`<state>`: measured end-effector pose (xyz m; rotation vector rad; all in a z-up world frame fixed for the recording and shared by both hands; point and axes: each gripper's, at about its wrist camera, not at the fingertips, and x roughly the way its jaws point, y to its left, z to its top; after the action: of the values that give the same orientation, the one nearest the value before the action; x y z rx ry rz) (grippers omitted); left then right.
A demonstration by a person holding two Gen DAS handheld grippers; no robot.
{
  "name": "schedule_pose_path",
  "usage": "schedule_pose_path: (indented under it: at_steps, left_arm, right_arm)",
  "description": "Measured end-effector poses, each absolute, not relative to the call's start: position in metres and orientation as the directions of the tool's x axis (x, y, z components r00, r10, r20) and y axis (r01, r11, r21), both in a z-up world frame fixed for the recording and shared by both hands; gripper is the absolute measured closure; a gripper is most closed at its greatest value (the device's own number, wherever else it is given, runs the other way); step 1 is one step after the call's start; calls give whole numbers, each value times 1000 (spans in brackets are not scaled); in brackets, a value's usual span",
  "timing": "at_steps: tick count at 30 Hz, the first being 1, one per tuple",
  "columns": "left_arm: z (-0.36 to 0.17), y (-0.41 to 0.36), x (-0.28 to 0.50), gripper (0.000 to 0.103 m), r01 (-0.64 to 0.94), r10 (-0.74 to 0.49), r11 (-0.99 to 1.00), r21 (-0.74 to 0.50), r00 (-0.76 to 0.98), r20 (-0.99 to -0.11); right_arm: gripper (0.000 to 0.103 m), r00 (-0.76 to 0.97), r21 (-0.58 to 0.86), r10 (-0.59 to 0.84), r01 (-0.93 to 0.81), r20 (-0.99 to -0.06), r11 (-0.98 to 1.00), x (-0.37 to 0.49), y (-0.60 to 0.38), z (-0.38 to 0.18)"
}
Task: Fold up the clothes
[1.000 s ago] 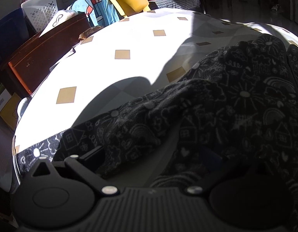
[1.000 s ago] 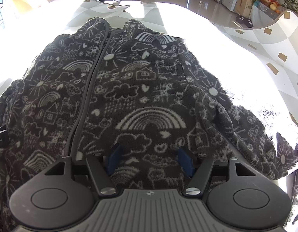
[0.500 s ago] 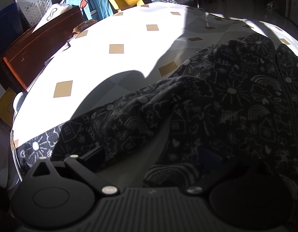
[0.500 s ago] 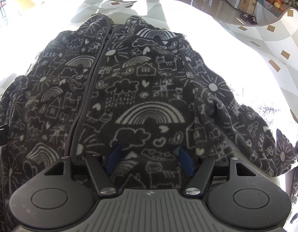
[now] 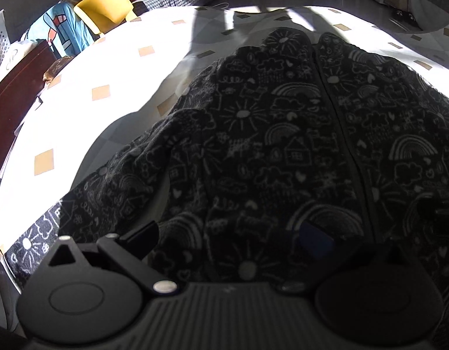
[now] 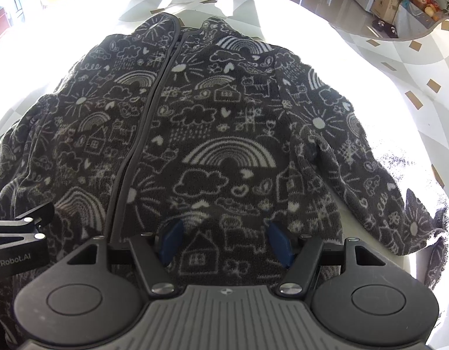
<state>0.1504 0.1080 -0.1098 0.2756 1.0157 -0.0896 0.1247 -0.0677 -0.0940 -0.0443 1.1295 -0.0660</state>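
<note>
Two pairs of tongs hovered low over the hem of the dark grey fleece jacket with white doodle print, both with jaws spread and nothing between them. The left tongs sat over the hem left of the zip; the right tongs sat over the hem right of it. To do this step well, I judged, each pair should come down on the hem and pinch both layers together, level with one another, so the fold runs straight. The jacket lay flat and front-up on the white table with tan diamond squares, zip closed, collar toward the far edge, hem at the near edge. Its sleeves angled out toward the near corners, the right cuff reaching the table's side edge
</note>
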Motion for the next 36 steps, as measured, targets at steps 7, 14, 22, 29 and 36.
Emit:
schedule_pose_path:
  at_steps: [7, 14, 22, 29, 36]
  left_arm:
    - [-100, 95, 156, 0, 272, -11, 952, 139, 487, -873]
    - [-98, 77, 166, 0, 314, -54, 943, 110, 470, -881]
    - [-104, 62, 175, 0, 327, -49, 938, 113, 449, -892]
    - [-107, 54, 180, 0, 327, -32, 936, 127, 440, -897]
    - [-108, 51, 185, 0, 316, -25, 940, 125, 434, -901]
  right_arm:
    - [40, 411, -50, -33, -30, -911, 998, 128, -82, -87]
    - [40, 412, 8, -17, 58, -911, 998, 142, -97, -85]
    - [40, 434, -4, -42, 90, -900, 996, 151, -105, -86]
    - [44, 449, -38, -45, 25, -892, 999, 151, -93, -89]
    - [50, 437, -17, -25, 23, -899, 1000, 152, -91, -93]
